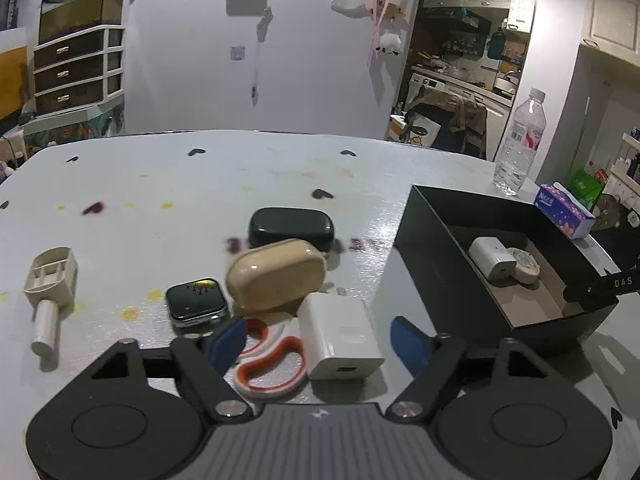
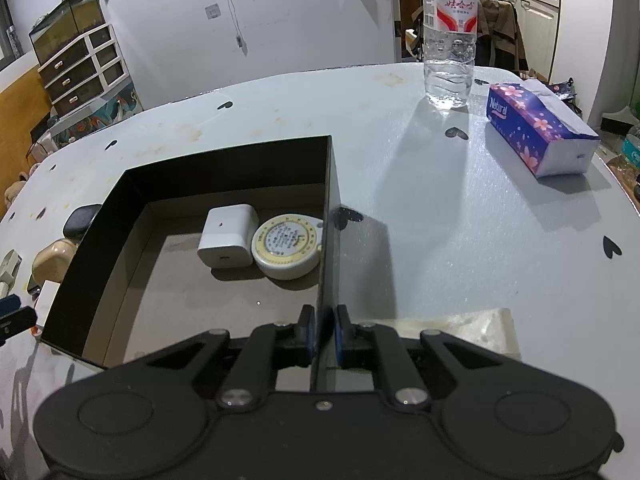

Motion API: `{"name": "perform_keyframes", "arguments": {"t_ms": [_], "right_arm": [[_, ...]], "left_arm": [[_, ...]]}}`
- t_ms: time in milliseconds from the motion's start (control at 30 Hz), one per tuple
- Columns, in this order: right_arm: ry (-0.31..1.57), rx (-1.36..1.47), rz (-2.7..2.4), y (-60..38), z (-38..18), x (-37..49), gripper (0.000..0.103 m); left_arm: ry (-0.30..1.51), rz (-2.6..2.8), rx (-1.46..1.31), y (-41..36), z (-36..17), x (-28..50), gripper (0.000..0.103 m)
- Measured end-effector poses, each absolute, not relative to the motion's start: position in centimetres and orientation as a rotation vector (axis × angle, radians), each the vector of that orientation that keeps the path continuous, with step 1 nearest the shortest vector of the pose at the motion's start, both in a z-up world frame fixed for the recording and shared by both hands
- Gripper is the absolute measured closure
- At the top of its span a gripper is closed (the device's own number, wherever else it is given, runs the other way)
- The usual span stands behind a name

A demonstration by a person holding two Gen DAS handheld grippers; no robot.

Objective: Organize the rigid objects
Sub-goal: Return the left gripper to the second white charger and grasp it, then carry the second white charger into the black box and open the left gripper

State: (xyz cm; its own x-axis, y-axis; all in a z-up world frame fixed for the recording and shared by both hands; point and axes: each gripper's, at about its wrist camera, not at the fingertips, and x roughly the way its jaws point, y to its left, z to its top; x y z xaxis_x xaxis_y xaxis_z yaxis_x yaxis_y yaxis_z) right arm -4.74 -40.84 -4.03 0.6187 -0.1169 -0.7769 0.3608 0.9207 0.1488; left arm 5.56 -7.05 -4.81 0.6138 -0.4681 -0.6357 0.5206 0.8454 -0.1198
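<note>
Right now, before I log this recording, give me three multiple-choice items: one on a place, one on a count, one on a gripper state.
1. Where is the round cream tape measure?
A. inside the black cardboard box
B. beside the clear plastic water bottle
C. on the orange-handled scissors

2. How many things lie in the box?
A. one
B. two
C. four

3. What is the right hand-held gripper doing?
A. hanging open
B. clamping the box's wall
C. holding the purple tissue pack

Answers: 1 A, it sits on the box floor beside a white charger cube; 2 B, only charger and tape measure show; 3 B, its pads pinch the wall's edge.
</note>
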Motion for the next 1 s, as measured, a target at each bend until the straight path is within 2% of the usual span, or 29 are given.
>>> {"name": "perform_keyframes", "arguments": {"t_ms": [367, 433, 500, 1000], "right_arm": [[0.864, 0.312, -0.274, -41.0, -4.2, -4.7, 0.092], [0.863, 0.313, -0.272, -41.0, -4.2, -4.8, 0.092], [0.862, 0.315, -0.269, -41.1, -4.3, -4.8, 0.092], [0.861, 0.324, -0.259, -41.3, -4.5, -4.7, 0.091]], "left_arm": [[0.675, -0.523, 0.248, -12.0, -6.2, 4.9, 0.030], [0.682, -0.506, 0.278, -12.4, -6.5, 5.0, 0.034], [0.692, -0.485, 0.304, -12.6, -6.9, 5.2, 0.052], [0.695, -0.523, 0.146, -10.3, -5.1, 5.6, 0.054]]}}
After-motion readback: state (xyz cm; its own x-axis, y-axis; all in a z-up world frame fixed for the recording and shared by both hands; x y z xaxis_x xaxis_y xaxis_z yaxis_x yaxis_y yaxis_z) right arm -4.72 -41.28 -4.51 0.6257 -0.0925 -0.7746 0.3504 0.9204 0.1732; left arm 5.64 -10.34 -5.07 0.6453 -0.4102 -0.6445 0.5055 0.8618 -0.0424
